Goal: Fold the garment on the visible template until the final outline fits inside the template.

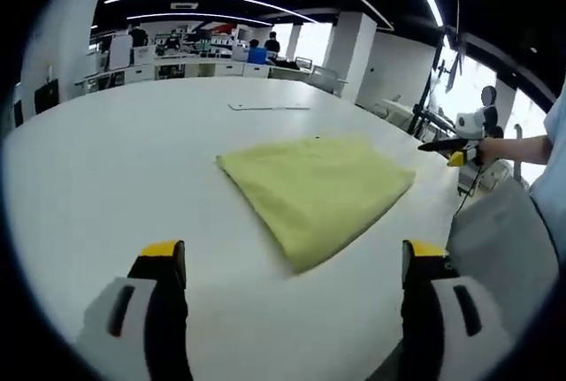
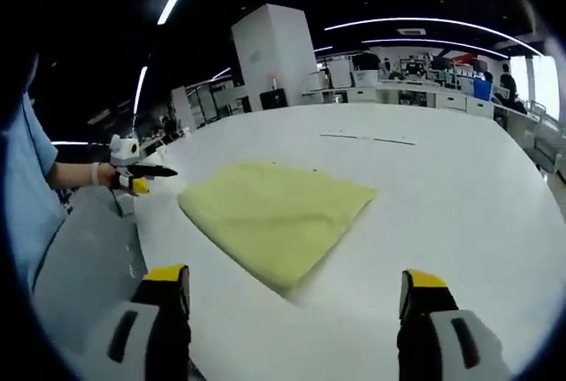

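Lying flat, folded yellow garment; long axis indiscernible

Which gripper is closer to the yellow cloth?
Left, barely. The left gripper hangs by the yellow cloth's left corner, the right gripper by its right corner, both open, neither touching.

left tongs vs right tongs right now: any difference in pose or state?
Little differs. The left tongs face the folded yellow garment from one side of the white table; the right tongs face it from the opposite side. In the right gripper view the left tongs look closed in profile, while the left gripper view shows them open. Shared: jaws spread, holding nothing, both back from the cloth.
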